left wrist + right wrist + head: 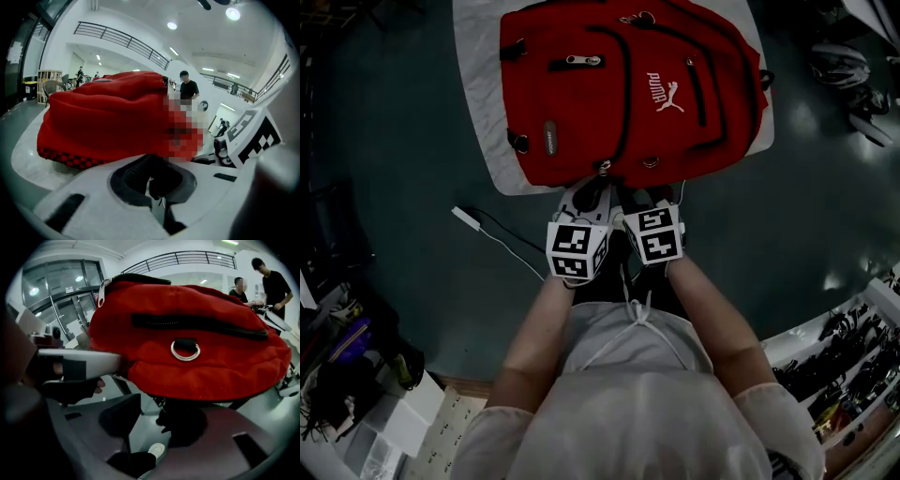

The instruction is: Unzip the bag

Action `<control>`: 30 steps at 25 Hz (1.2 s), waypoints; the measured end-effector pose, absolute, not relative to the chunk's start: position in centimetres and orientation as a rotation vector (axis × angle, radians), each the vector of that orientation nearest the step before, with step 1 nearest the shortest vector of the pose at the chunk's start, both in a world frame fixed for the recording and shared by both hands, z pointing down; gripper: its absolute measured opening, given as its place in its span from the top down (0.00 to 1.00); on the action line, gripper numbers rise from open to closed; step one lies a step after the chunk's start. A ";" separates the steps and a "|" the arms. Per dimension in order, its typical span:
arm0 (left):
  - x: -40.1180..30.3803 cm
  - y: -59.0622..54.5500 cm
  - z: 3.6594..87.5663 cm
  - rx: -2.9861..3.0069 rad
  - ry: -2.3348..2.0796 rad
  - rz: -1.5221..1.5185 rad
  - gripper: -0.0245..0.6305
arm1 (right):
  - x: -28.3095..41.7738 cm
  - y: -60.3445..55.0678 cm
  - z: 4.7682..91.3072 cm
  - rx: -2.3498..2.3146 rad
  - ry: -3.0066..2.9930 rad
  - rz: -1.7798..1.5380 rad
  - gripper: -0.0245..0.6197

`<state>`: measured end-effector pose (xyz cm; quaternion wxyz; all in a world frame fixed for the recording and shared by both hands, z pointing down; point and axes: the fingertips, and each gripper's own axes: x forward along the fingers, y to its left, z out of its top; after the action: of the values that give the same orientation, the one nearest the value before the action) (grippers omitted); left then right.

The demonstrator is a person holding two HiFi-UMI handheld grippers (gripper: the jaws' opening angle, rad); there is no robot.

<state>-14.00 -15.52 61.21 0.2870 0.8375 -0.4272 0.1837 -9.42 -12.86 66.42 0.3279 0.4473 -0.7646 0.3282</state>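
The person's pale shirt [633, 412] and bare forearms fill the foreground, both arms reaching forward. The left claw [584, 197] is drawn together to a thin slit, and I can't make out anything held in it. The right claw [649, 195] stands open just beside it. The red bag [628, 89] lies flat on the pale worktop [480, 112] and reaches its near edge, where both claws meet it, below a metal ring [185, 350]. A white cable [499, 240] lies off the near left corner.

Dark floor [394, 141] — grey mat [478, 94], white cable [469, 218].
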 end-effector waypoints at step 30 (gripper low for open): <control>-13.9 -15.5 61.3 2.330 -1.136 0.634 0.93 | -1.7 -11.8 66.0 1.107 -1.847 0.789 0.90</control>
<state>-13.90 -15.51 61.34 0.2344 0.8488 -0.4138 0.2309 -1.75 -11.84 66.00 0.4113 0.4399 -0.7341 0.3137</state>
